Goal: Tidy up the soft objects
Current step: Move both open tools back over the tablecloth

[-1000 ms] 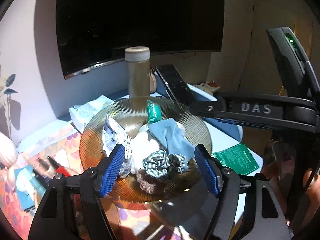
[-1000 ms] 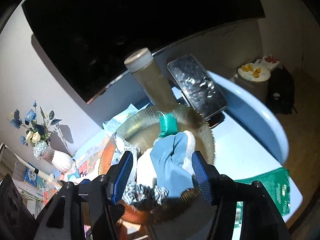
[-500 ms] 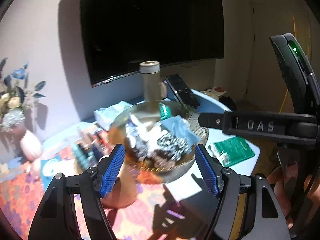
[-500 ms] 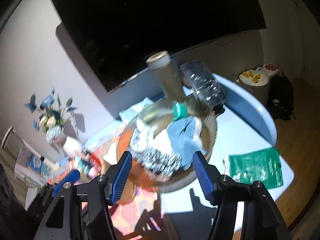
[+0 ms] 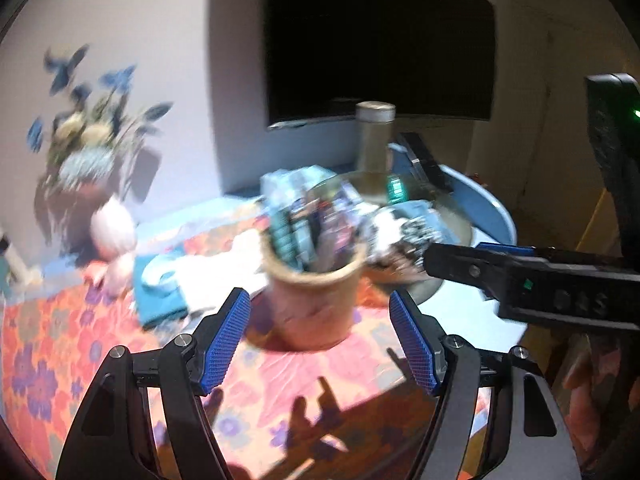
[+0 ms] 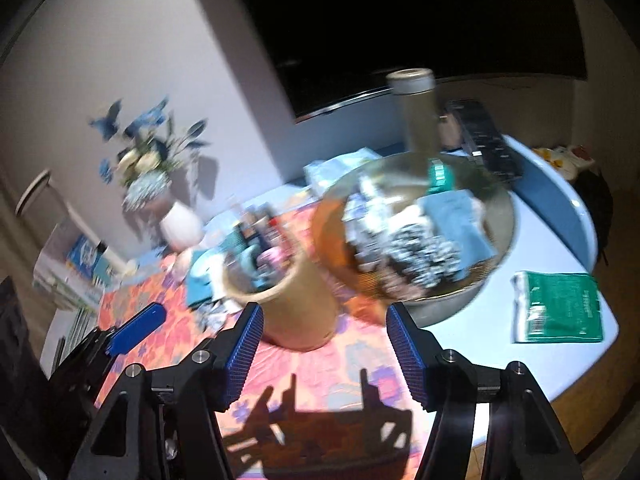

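Note:
An amber glass bowl (image 6: 502,216) on the table holds soft things: a blue cloth (image 6: 456,216), a black-and-white scrunchie (image 6: 420,248), a white piece and a teal item (image 6: 440,176). It also shows in the left wrist view (image 5: 460,232), blurred. My left gripper (image 5: 320,336) is open and empty, well back from the bowl, above the floral cloth. My right gripper (image 6: 326,356) is open and empty, also back from the bowl. A tan cup (image 6: 296,304) full of small items stands between the grippers and the bowl.
A tall beige bottle (image 6: 416,108) and a dark remote (image 6: 484,140) stand behind the bowl. A green packet (image 6: 560,308) lies at the table's right edge. A white vase of flowers (image 6: 180,224) stands at the left. A dark TV (image 6: 400,20) hangs behind.
Both grippers have pulled back and away from the bowl, which now looks smaller. The tan cup and vase have come into view. Both stayed open and empty.

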`<move>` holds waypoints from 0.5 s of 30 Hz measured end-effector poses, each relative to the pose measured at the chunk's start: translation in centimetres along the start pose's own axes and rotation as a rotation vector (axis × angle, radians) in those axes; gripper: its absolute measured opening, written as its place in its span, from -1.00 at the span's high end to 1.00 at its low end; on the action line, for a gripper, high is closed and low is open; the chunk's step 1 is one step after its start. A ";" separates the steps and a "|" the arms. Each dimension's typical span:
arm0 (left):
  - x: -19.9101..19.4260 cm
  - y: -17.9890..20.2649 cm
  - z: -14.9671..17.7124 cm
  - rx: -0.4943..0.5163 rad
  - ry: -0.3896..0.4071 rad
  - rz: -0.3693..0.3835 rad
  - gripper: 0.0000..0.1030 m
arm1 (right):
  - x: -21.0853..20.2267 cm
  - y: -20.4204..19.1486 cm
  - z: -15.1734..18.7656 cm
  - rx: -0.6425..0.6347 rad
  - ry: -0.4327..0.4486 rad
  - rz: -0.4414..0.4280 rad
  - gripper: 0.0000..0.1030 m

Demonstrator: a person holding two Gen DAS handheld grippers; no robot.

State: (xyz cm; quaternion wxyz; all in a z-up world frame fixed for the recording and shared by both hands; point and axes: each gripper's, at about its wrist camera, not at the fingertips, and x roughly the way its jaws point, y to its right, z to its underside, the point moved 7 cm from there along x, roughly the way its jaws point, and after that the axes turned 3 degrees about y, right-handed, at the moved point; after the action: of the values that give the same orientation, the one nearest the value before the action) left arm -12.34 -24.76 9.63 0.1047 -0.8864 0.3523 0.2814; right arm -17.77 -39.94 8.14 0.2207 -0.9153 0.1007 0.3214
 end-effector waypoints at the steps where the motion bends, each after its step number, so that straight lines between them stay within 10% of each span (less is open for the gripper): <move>1: 0.0 -1.6 0.6 -0.023 -0.011 -0.020 -0.37 | 0.6 -1.2 0.4 -0.024 -0.013 -0.015 -0.23; 15: -1.6 -24.4 5.3 -0.345 -0.061 -0.307 -0.37 | 10.1 -13.8 5.9 -0.257 -0.182 -0.117 -0.23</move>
State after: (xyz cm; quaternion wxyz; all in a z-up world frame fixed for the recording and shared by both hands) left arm 1.09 -4.03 5.88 0.0038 -0.9254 0.1566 0.3450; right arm -8.68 -25.38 2.33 0.1286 -0.9075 -0.0152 0.3997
